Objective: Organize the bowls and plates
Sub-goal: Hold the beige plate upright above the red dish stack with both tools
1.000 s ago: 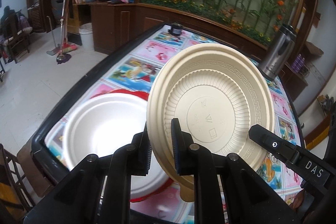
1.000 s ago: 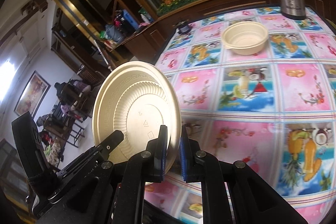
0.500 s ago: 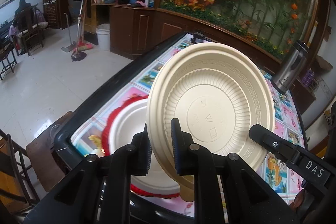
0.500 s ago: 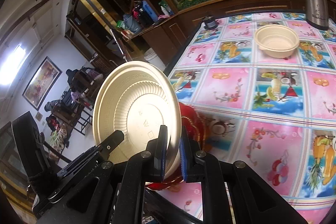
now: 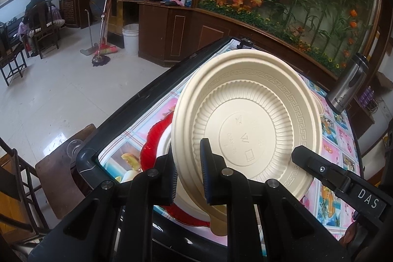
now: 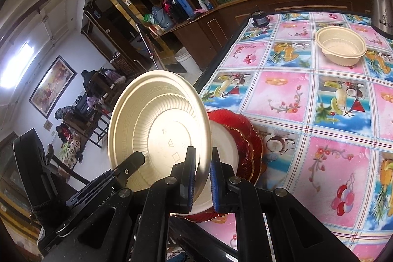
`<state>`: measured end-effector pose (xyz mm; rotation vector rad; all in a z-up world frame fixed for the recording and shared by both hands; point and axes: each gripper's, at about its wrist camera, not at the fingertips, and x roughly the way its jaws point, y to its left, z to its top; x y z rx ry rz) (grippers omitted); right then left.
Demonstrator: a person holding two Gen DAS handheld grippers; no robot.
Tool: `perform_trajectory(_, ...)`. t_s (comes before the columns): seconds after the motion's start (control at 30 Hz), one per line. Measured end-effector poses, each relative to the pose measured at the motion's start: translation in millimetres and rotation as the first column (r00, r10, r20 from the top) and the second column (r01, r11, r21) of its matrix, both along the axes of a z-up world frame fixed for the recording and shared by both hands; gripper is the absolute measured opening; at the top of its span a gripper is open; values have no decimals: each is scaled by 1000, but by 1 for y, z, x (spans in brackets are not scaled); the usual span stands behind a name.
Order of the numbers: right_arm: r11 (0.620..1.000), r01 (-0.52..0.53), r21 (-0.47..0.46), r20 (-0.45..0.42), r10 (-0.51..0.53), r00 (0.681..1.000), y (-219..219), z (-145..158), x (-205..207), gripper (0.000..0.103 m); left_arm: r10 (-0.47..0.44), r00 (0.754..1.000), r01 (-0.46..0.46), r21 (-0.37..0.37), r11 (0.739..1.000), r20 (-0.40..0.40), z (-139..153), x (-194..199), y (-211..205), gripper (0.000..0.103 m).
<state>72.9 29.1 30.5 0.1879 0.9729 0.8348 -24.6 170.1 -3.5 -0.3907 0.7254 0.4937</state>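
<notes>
Both grippers are shut on the rim of one cream plate [image 5: 245, 124], held on edge with its ribbed underside toward both cameras. My left gripper [image 5: 189, 176] pinches its lower edge. My right gripper [image 6: 201, 178] pinches the opposite edge of the same plate [image 6: 159, 136]. Behind the plate, a white plate [image 6: 224, 144] lies on a red plate [image 6: 248, 134] at the table's near left corner. A cream bowl [image 6: 341, 44] stands upright farther back on the table.
The table [image 6: 307, 102] has a colourful fruit-pattern cloth and a black edge [image 5: 147, 95]. A steel flask [image 5: 348, 87] stands at the back right. A small dark object [image 6: 259, 19] sits at the far corner. A wooden chair [image 5: 61, 163] stands below the table's left corner.
Both grippers with the cream plate have pulled back and to the left, toward the table's near corner. The white and red plates now look smaller and farther away.
</notes>
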Motion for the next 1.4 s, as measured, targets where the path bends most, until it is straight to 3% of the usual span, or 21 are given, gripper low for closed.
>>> perform_trajectory(1.4, 997, -15, -80, -72, 9, 997, 17, -30, 5, 11, -13, 996, 8, -54, 998, -92, -29, 9, 15, 15)
